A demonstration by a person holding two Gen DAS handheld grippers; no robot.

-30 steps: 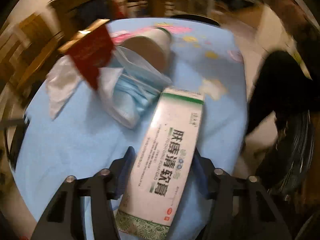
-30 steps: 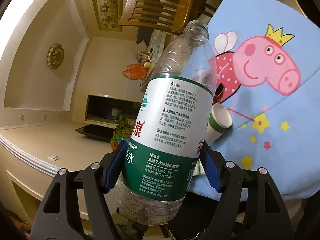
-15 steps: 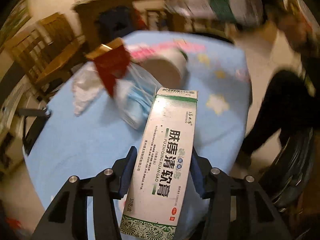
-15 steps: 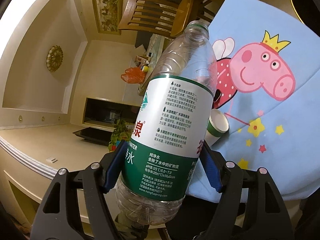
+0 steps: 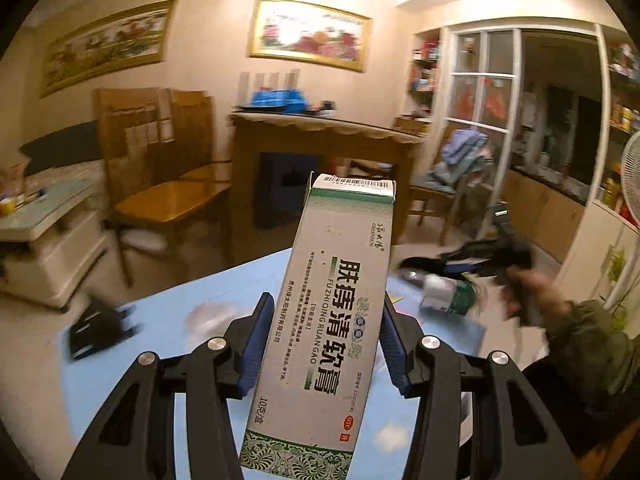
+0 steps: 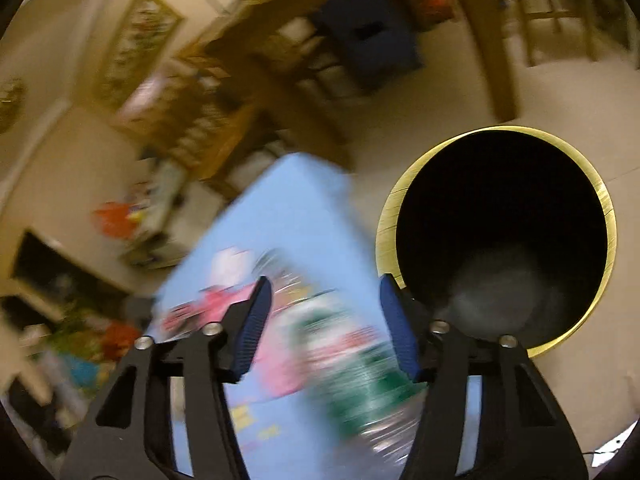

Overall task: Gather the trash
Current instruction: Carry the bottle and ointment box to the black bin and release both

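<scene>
My left gripper [image 5: 324,340] is shut on a long green-and-white ointment box [image 5: 336,304], held upright above the blue tablecloth [image 5: 168,320]. My right gripper [image 6: 324,320] shows in its own view with jaws apart; a blurred clear bottle with a green label [image 6: 360,380] lies low between and below the fingers, and I cannot tell if they hold it. In the left wrist view the right gripper [image 5: 472,266] is over the table's right edge with the bottle [image 5: 444,292] at its tip. A black bin with a yellow rim [image 6: 600,200] stands on the floor right of the table.
The tablecloth [image 6: 288,216] carries a pink cartoon print. A black object [image 5: 96,328] lies at the table's left edge. Wooden chairs [image 5: 160,184] and a wooden sideboard [image 5: 320,160] stand behind the table. The person's sleeve [image 5: 592,344] is at the right.
My left gripper has tilted up with the box, so the room shows instead of the tabletop. My right gripper has swung down fast toward the bin; the bottle has slid low and blurred.
</scene>
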